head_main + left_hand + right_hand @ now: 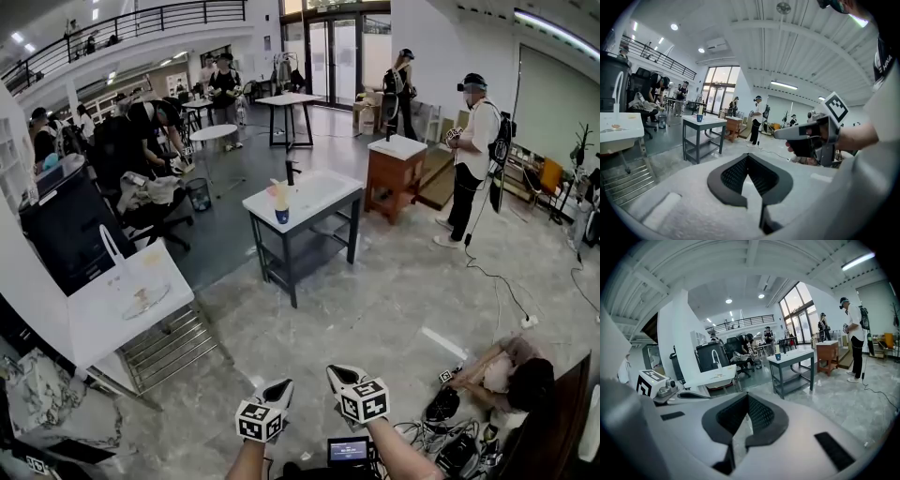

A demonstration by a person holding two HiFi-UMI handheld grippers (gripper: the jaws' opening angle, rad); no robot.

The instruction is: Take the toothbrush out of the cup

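Both grippers sit low in the head view, at about 6 o'clock, side by side above the floor [375,300]. The left gripper [748,157] has its jaws closed: the two dark jaws meet at their tips and nothing stands between them. The right gripper [747,398] is the same, with its jaws pressed together and empty. Neither gripper touches anything.

The cup [282,215] is small and blue. It stands upright near the left end of the desk [323,197], at about 12 o'clock from the grippers and well apart from them. Something pale yellow sticks up out of the cup. I take it for the toothbrush [278,193], but it is too small for me to tell its shape.

In the left gripper view I find the cup at about 10 o'clock from the jaws. In the right gripper view it is at about 1 o'clock. In both views it is far behind the tips.
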